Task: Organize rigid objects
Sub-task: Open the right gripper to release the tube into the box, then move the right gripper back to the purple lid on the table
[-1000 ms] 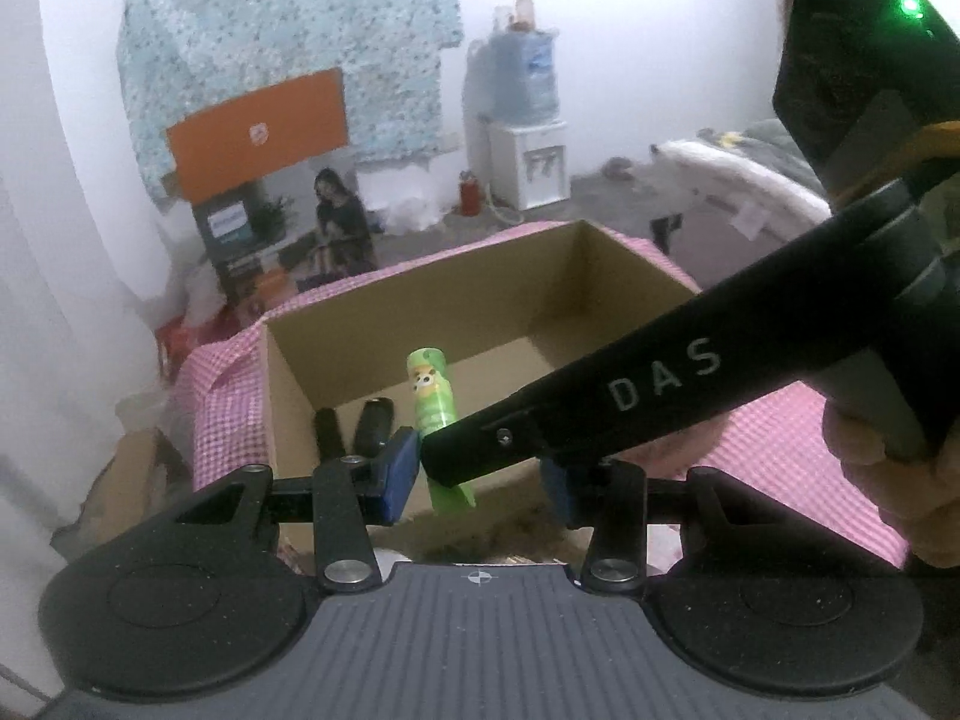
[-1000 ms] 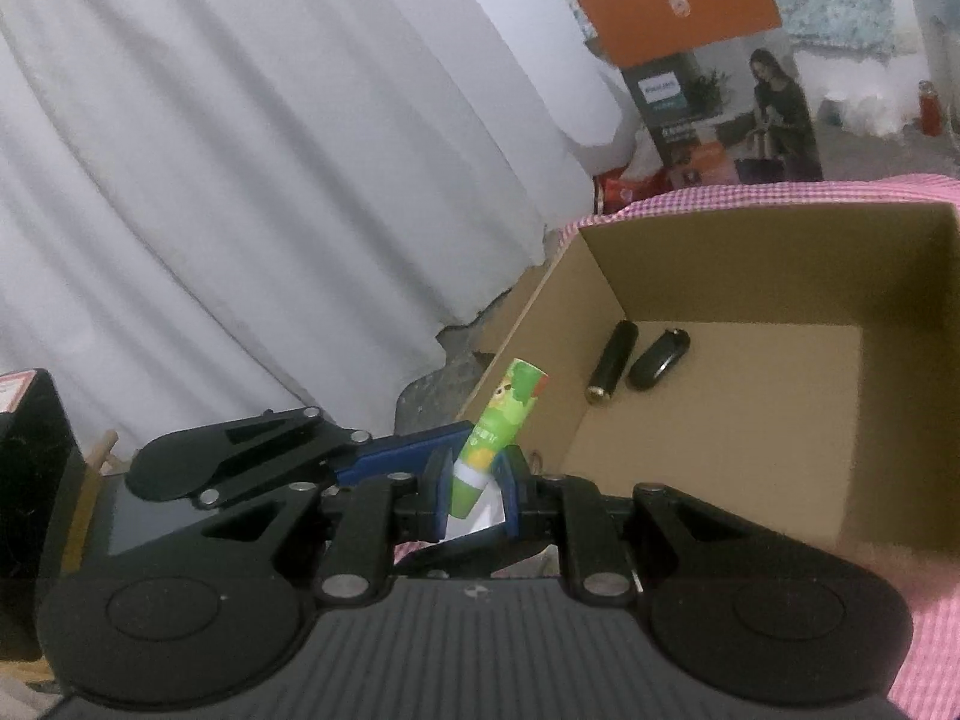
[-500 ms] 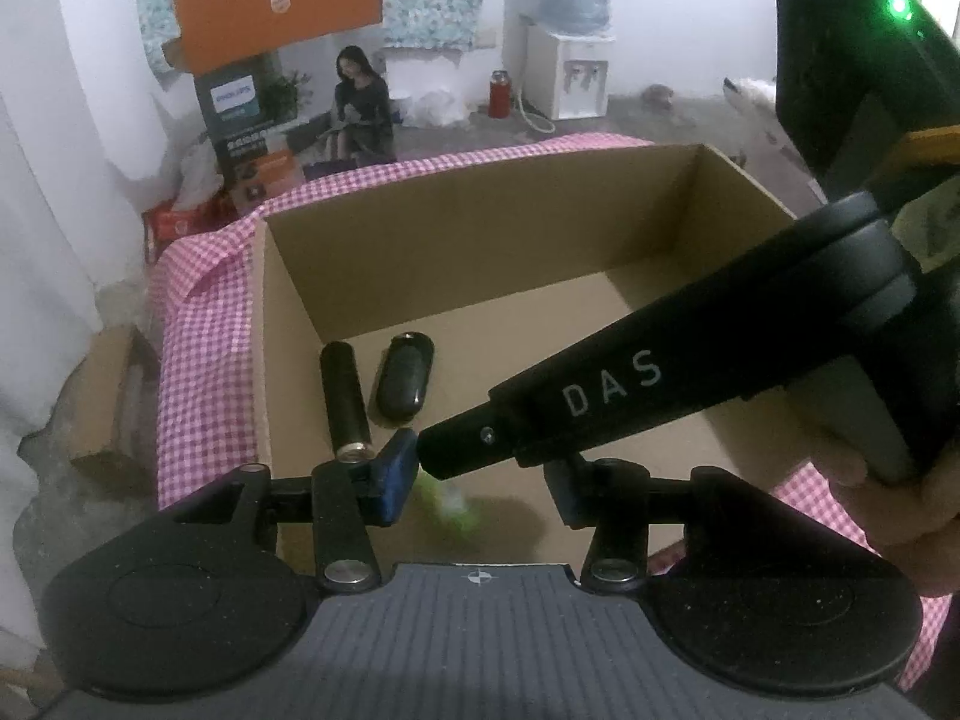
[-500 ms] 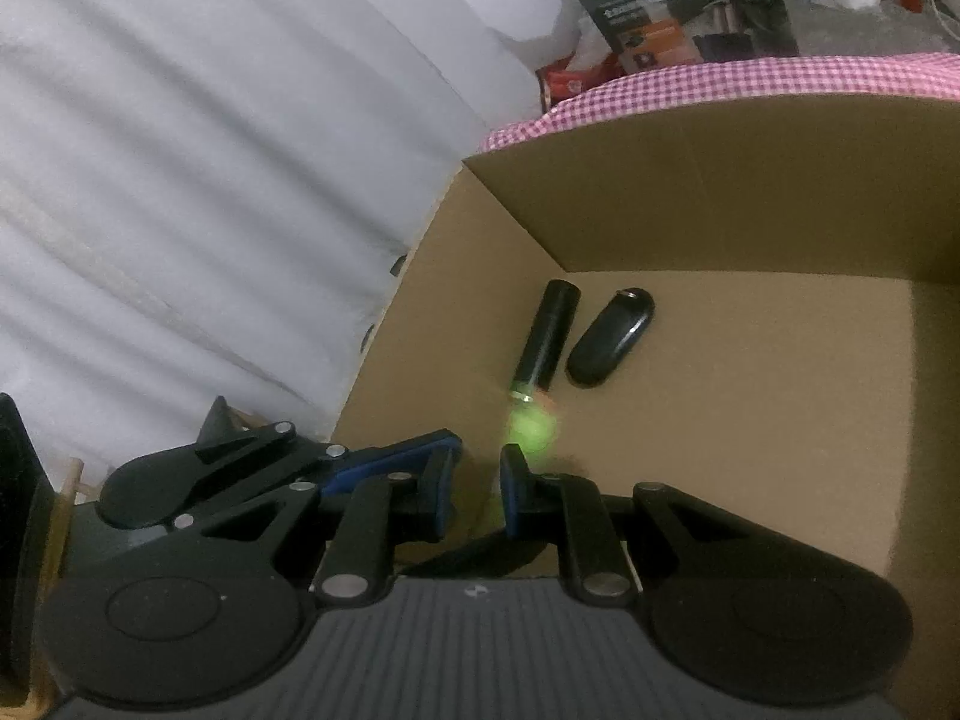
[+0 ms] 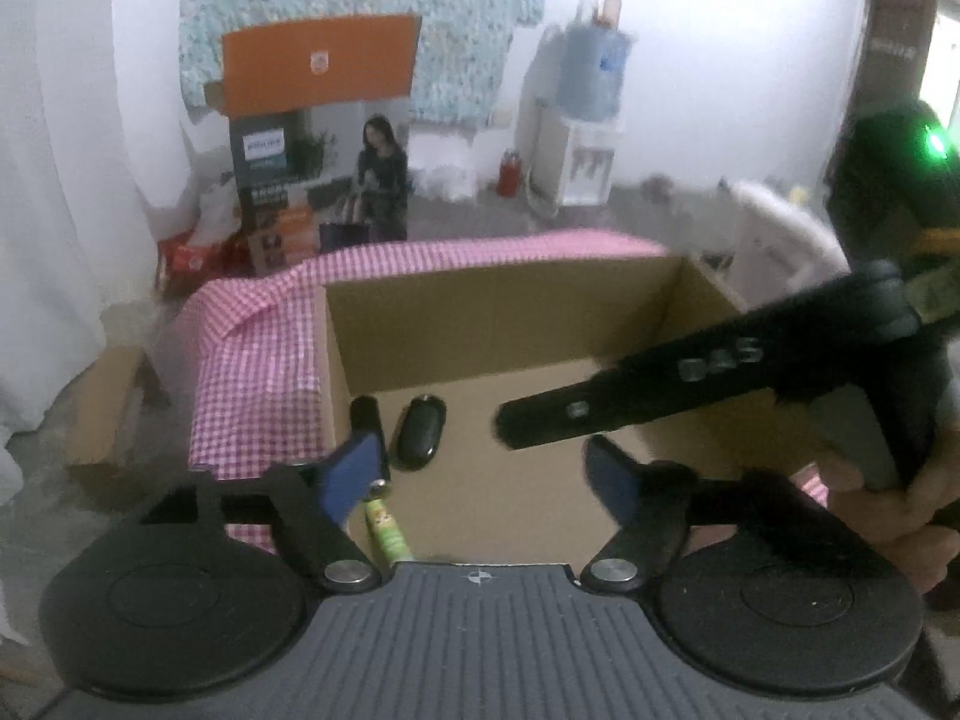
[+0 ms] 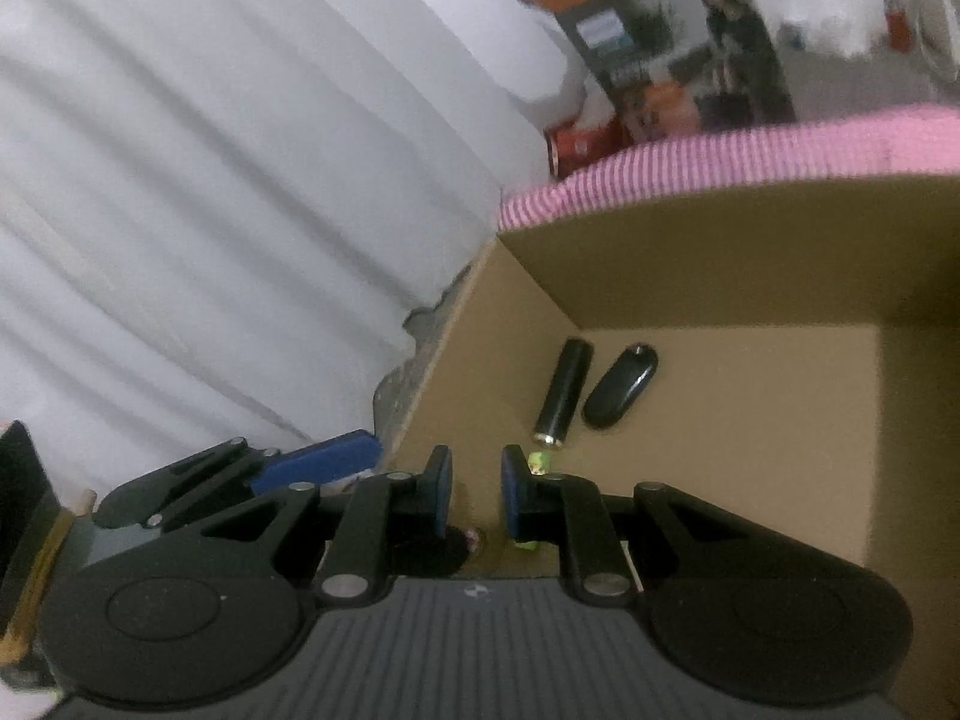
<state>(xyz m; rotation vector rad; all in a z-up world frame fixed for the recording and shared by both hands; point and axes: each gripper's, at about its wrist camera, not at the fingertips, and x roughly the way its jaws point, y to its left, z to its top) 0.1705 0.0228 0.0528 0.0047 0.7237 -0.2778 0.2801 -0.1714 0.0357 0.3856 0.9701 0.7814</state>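
An open cardboard box (image 5: pixel 498 312) stands on a pink checked cloth. On its floor by the left wall lie a black cylinder (image 5: pixel 364 414), a black oval fob (image 5: pixel 422 432) and a green tube (image 5: pixel 387 528). My left gripper (image 5: pixel 480 474) is open and empty over the box's near edge. The right gripper's black body (image 5: pixel 690 384) crosses the left wrist view above the box. In the right wrist view, my right gripper (image 6: pixel 475 489) is open and empty over the box's left wall (image 6: pixel 462 360). The cylinder (image 6: pixel 564 399), fob (image 6: pixel 621 393) and green tube (image 6: pixel 538 461) lie beyond it.
White curtains (image 6: pixel 210 180) hang to the left. A printed carton with an orange lid (image 5: pixel 318 138) and a water dispenser (image 5: pixel 582 138) stand on the floor behind. A cardboard piece (image 5: pixel 108 414) lies on the floor at left.
My right gripper let go of the green tube, which dropped to the box floor beside the black cylinder. Both grippers have opened and drawn back a little.
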